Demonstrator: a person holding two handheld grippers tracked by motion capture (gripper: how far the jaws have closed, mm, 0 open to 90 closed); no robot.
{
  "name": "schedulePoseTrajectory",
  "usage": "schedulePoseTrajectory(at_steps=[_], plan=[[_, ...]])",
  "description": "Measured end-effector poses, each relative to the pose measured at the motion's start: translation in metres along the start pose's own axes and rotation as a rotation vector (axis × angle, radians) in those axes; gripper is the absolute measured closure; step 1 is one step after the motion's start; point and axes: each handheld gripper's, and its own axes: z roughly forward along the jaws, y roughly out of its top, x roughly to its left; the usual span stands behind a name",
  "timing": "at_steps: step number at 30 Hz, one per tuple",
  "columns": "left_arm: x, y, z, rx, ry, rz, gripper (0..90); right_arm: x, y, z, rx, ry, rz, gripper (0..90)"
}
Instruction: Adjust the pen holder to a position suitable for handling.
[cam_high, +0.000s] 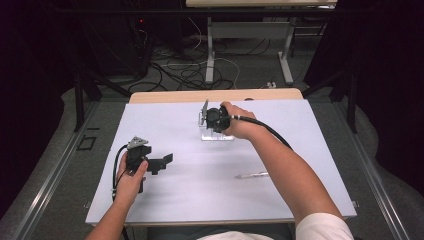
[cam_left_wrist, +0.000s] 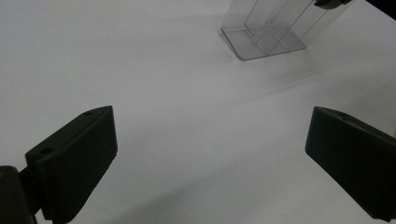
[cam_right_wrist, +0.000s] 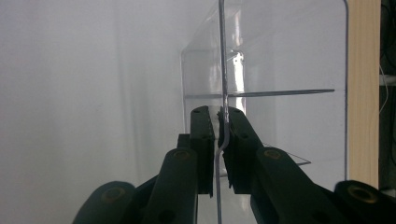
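The right gripper (cam_right_wrist: 220, 122) has its jaws pinched nearly together on the thin edge of a wall of the clear acrylic stand (cam_high: 216, 131), which sits on the white table sheet (cam_high: 200, 185) toward twelve o'clock, just short of the wooden table edge (cam_high: 215, 95). So the stand looks gripped but not yet lifted or shifted. A slim clear pen (cam_high: 252, 175) lies untouched at about four o'clock, well apart from it. The left gripper (cam_high: 161, 162) idles at eight o'clock, jaws spread wide and empty. No brand, label or writing is readable
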Motion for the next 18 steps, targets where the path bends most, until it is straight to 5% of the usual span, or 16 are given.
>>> schedulePoseTrajectory(at_steps=[11, 18], plan=[[-0.0003, -0.0003, 0.0013, 0.0, -0.004, 0.003, 2.4, 0.0021, 0.0003, -0.001, -0.005, 0.041, -0.034, 87.7], [-0.0001, -0.0004, 0.0011, 0.001, -0.002, 0.002, 2.4, 0.0052, 0.0006, -0.0036, 0.016, 0.021, -0.052, 88.8]])
